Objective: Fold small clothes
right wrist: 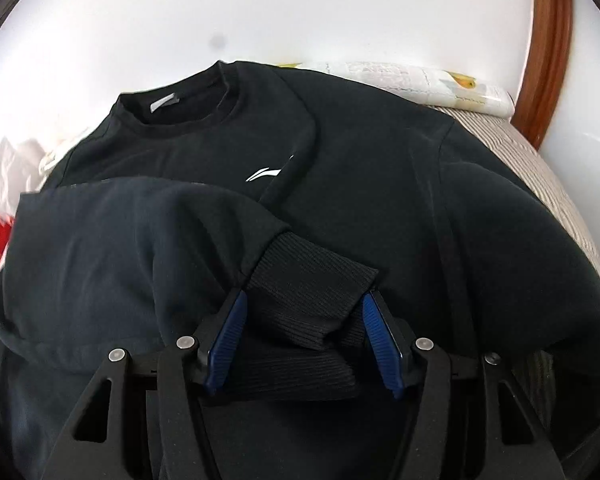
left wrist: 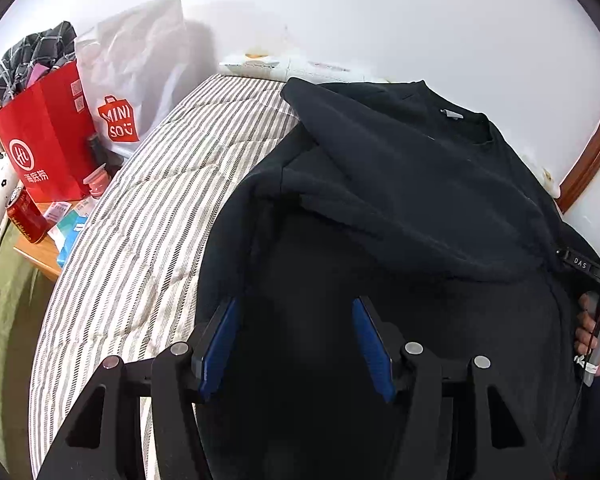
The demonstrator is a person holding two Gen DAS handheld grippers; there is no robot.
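We see the black sweatshirt (right wrist: 380,184) spread on the striped bed (left wrist: 148,208), one sleeve folded across. Left tool (left wrist: 294,336) and right tool (right wrist: 302,332) both gape apart, gripping nothing.

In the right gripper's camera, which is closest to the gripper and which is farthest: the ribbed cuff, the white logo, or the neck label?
1. Ribbed cuff: lies between the open jaws of the right gripper.
2. White logo: farther up, on the chest of the black sweatshirt.
3. Neck label: farthest, inside the collar, upper left.
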